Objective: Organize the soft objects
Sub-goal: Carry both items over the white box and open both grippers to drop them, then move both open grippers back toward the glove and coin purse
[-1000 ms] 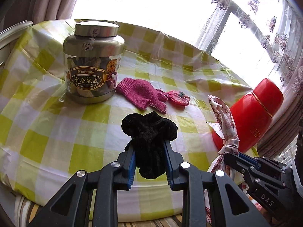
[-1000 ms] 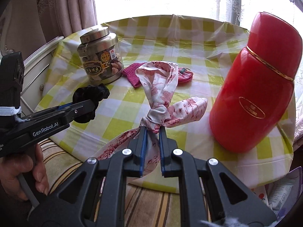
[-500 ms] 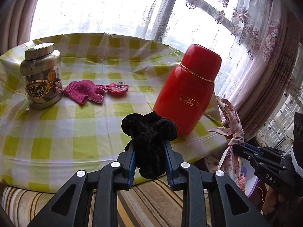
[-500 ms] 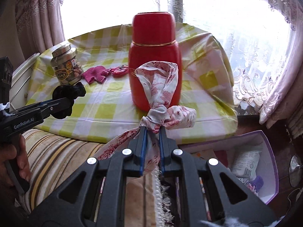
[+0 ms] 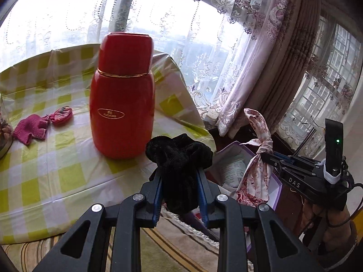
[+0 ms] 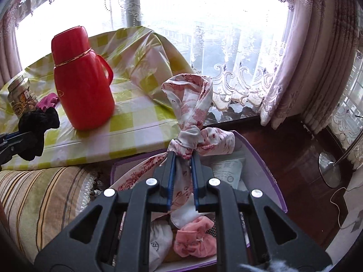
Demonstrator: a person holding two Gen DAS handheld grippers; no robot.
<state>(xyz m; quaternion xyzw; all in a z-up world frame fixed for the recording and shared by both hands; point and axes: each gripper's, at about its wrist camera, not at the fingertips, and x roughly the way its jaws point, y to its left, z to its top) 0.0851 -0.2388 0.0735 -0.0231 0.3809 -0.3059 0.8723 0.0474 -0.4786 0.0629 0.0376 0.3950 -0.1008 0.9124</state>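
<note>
right gripper point(image 6: 182, 158) over the purple box point(image 6: 261, 158); left gripper point(image 5: 180, 176) trailing at the table edge.

the right jaws were clamped on the knotted printed scarf point(image 6: 192, 113) at its knot; its long axis ran 12 to 6 o'clock, loop up, tails hanging into the box directly below, where a pink soft item point(image 6: 195, 238) already lay. the left jaws were closed on the black fuzzy cloth point(image 5: 179, 158), bunched end toward 12 o'clock, with the box at 3 o'clock from it in the left view. the right arm was judged nearer for the drop. a pink glove point(image 5: 29, 129) lay on the table point(image 5: 56, 170) at 9 o'clock of the red flask point(image 5: 122, 95).
</note>
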